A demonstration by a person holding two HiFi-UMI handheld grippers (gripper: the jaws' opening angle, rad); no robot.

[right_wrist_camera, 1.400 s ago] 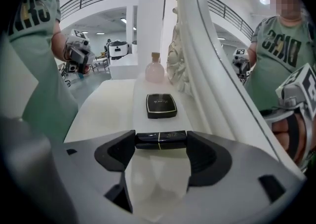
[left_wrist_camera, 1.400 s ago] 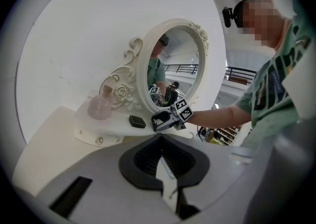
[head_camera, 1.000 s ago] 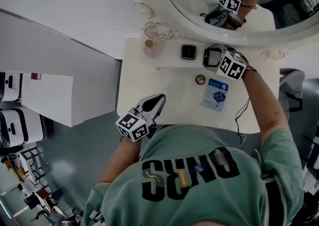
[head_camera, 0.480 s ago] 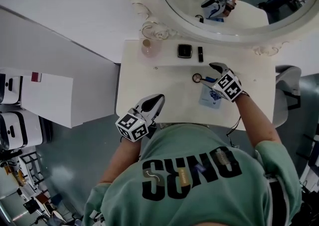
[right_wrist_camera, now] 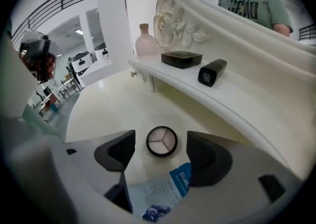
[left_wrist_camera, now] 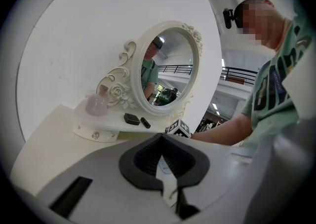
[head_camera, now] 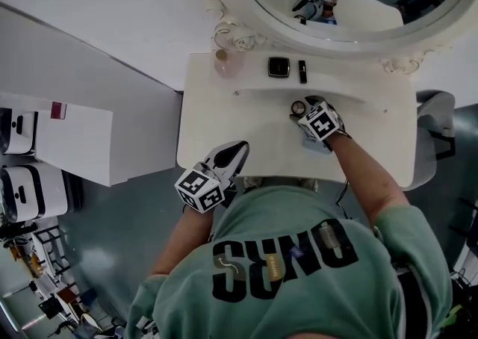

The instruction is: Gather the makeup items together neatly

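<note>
My right gripper hangs open just above the table, one jaw on either side of a small round compact without touching it. A blue-and-white sachet lies flat beneath this gripper, mostly covered in the head view. On the shelf under the mirror stand a pink bottle, a black square compact and a black lipstick. My left gripper stays at the table's near edge, jaws together and holding nothing.
The cream table ends at a wall on the left and the ornate oval mirror at the back. The raised shelf runs along under the mirror. A chair stands to the right of the table.
My right gripper has left the shelf, come down and toward me, and rolled over the round compact. The lipstick now lies uncovered on the shelf beside the black compact. The left gripper has barely shifted.
</note>
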